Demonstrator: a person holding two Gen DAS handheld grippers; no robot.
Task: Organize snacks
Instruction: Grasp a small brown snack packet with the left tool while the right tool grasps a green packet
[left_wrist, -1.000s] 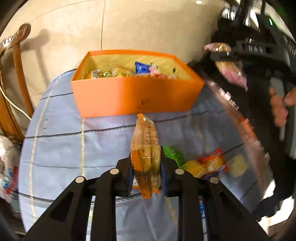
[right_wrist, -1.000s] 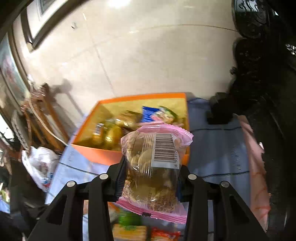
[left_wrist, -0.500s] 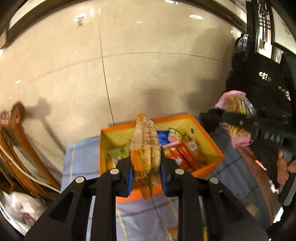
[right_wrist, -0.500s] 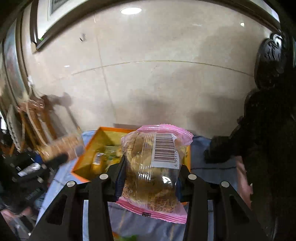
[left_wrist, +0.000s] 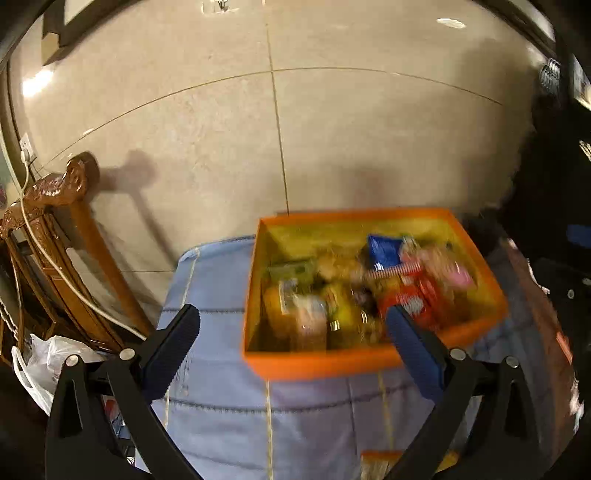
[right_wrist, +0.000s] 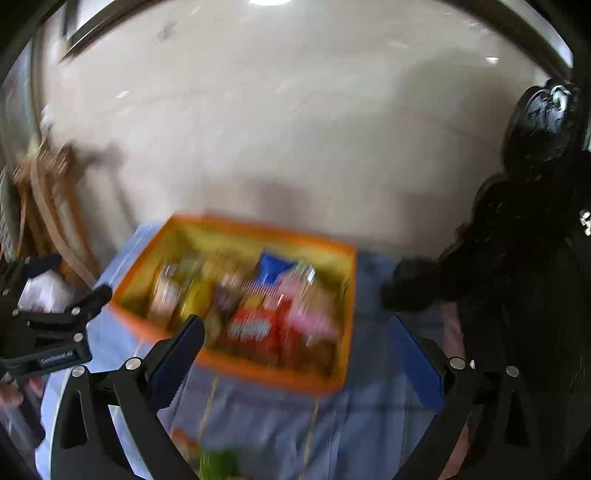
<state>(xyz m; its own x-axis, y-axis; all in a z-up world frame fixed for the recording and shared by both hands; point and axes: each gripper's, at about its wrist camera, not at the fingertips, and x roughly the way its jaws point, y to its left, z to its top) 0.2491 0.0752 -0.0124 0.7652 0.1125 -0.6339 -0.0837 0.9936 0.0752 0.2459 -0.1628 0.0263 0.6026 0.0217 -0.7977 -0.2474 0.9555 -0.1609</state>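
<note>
We see the left gripper (left_wrist: 291, 328) spread wide, jaws just opened, nothing between them. Right gripper (right_wrist: 295, 336) likewise just opened wide, empty. Both hang over the orange box (left_wrist: 332, 360), which sits at the far edge of the table's blue cloth (left_wrist: 221, 406), packed with snack packets (left_wrist: 402, 291); right view is blurred. More packets lie on the cloth by the near edge (right_wrist: 218, 458). Wooden chair (left_wrist: 74, 221) stands left.
</note>
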